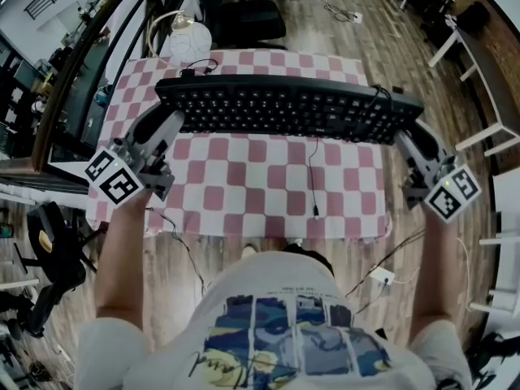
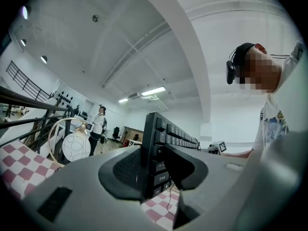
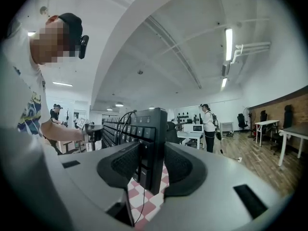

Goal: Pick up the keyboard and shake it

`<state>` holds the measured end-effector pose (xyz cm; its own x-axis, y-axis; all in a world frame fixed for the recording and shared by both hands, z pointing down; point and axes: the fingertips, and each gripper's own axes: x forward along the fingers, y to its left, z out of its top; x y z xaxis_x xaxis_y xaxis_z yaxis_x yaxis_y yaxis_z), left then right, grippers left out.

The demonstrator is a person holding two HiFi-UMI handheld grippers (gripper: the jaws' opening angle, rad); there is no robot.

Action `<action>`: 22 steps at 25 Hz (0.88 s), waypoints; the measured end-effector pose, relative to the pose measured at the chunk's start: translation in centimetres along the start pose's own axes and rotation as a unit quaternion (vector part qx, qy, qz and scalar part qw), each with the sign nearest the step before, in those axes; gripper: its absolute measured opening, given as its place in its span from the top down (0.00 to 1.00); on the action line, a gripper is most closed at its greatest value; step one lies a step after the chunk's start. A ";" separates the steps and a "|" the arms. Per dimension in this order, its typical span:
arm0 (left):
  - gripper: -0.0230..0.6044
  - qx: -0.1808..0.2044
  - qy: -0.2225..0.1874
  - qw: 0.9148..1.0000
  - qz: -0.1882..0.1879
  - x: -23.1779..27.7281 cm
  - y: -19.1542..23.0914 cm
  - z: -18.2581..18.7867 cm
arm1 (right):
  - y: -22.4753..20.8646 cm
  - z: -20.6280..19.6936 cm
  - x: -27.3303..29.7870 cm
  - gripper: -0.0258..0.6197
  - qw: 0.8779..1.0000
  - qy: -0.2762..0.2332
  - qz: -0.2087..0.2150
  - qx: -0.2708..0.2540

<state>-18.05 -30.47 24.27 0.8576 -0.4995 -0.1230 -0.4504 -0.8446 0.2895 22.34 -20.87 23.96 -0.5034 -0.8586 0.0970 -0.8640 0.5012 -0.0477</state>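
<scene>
I have the black keyboard (image 1: 288, 108) lifted off the table and gripped at both ends. My left gripper (image 1: 168, 124) is clamped on its left end, and my right gripper (image 1: 406, 140) pinches the right end the same way. In each gripper view the keyboard stands edge-on between the pads, with one pad on the key side and the other on the underside. It hangs level above the far half of the pink-and-white checked cloth (image 1: 244, 185), keys facing up. Its thin cable (image 1: 311, 177) trails down over the cloth. A white globe lamp (image 1: 188, 39) sits at the table's far left corner.
</scene>
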 end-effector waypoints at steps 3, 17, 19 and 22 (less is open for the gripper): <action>0.74 -0.013 0.011 1.000 0.006 -0.2 0.3 -1.3 | -0.2 -1.3 0.1 0.73 1.000 0.011 0.000 0.013; 0.74 -0.086 0.076 0.992 0.044 1.0 2.4 -11.9 | -3.6 -11.7 0.6 0.73 0.994 0.079 0.010 0.080; 0.74 -0.099 0.088 0.990 0.051 1.0 3.0 -13.5 | -4.0 -13.3 0.9 0.73 0.992 0.091 0.013 0.090; 0.74 -0.120 0.109 0.985 0.060 0.8 3.7 -16.0 | -4.4 -15.8 1.2 0.73 0.988 0.111 0.016 0.106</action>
<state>-15.02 -30.92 40.39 0.8466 -0.5176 0.1240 -0.5022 -0.6997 0.5082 25.60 -22.41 39.99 -0.5367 -0.7860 0.3069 -0.8417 0.4736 -0.2593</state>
